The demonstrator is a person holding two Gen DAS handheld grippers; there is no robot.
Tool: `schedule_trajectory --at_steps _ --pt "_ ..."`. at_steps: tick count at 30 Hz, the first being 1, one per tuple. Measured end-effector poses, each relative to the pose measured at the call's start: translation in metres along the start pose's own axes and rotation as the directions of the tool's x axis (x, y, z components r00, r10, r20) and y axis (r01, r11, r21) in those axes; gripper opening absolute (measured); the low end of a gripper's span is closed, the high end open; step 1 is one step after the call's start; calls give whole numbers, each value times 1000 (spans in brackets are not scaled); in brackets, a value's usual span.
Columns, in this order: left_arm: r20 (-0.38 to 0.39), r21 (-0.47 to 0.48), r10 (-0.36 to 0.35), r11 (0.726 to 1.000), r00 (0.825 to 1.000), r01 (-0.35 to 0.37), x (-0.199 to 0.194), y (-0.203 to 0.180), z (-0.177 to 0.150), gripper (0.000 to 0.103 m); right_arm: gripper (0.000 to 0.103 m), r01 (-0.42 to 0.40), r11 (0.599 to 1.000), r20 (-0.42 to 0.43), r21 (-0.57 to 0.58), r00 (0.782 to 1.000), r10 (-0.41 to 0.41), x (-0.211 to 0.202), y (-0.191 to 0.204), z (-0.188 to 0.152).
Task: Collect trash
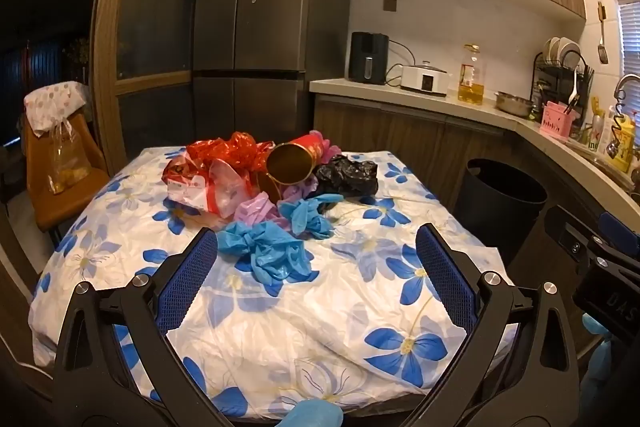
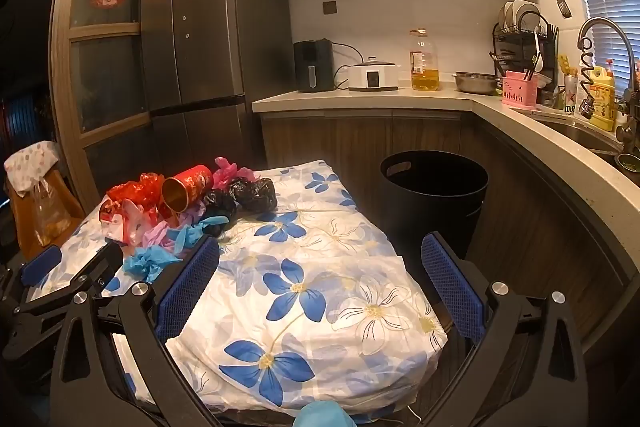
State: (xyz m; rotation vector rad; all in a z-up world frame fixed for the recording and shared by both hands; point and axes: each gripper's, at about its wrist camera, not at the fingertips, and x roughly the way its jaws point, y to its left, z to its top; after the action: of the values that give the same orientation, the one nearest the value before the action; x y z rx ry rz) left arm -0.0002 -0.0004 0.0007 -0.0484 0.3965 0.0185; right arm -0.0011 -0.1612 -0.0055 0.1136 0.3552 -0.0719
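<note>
Left gripper: the left gripper (image 1: 316,247) hangs over the near part of the tabletop (image 1: 280,327), jaws spread wide, nothing between them; its blue pads (image 1: 188,283) frame the closest crumpled blue glove (image 1: 268,251).
Right gripper: the right gripper (image 2: 320,259) is also spread wide and empty, over the right half of the tabletop (image 2: 320,291), pointing toward the bin.
Trash pile: sits at the far left of the floral-clothed tabletop. It holds a red cylindrical can (image 1: 294,163) lying on its side with its gold open end toward the camera, red crinkled plastic wrap (image 1: 228,151), a white and red plastic bag (image 1: 208,187), a black plastic bag (image 1: 348,175), lilac plastic (image 1: 256,207) and a second blue glove (image 1: 306,213).
Same pile, right view: can (image 2: 188,187), black bag (image 2: 252,193), blue glove (image 2: 148,261), all to the left of the right gripper.
Trash bin: a black round bin (image 1: 500,195) stands on the floor just beside the tabletop's right edge, under the kitchen counter (image 2: 400,99); also seen in the right view (image 2: 434,199).
Background: a dark refrigerator (image 1: 256,7) stands behind the tabletop.
</note>
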Motion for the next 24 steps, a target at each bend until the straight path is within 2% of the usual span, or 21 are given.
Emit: schedule_trajectory --at_steps 24 --pt "16 -1 -11 1000 1000 11 -3 -3 6 98 98 1 1000 3 -1 1000 -1 -1 0 2"
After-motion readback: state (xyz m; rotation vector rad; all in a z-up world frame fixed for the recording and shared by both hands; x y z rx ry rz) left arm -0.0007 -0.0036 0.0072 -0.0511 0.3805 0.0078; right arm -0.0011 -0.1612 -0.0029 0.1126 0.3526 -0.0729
